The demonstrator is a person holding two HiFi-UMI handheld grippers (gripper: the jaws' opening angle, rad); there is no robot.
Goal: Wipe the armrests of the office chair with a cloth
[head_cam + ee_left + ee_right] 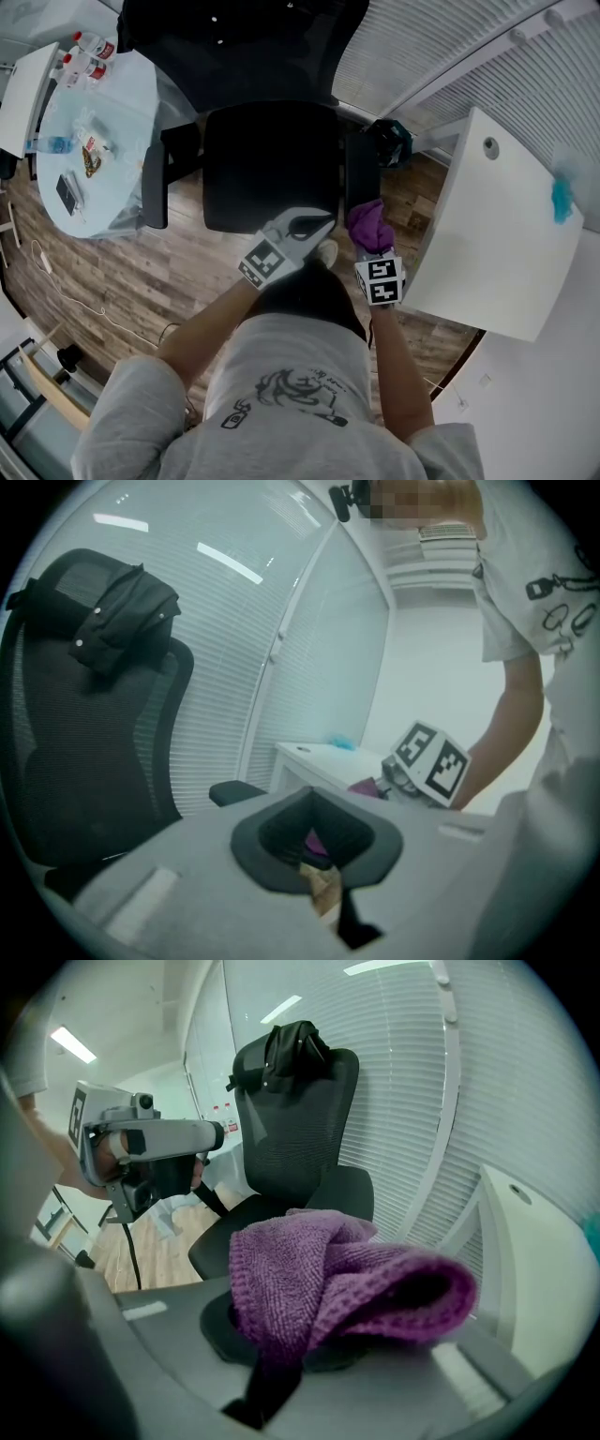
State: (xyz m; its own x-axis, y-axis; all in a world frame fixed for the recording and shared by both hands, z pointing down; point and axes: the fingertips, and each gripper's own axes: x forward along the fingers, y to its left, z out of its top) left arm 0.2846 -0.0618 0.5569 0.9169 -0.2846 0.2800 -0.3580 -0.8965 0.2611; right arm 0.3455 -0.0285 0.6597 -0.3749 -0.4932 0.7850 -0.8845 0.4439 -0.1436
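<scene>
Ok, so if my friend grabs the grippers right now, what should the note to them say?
Left gripper: shut, empty, over the front edge of the seat.
Right gripper: shut on the purple cloth, by the near end of the armrest on the person's right; touching or not, unclear.
Done: cloth is in the gripper.
Left: wipe that armrest, then the other armrest.

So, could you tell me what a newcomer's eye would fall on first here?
The purple cloth stands out, bunched in the right tongs by the front end of the armrest nearest the white desk. The black office chair fills the middle, a dark garment draped over its backrest.
</scene>
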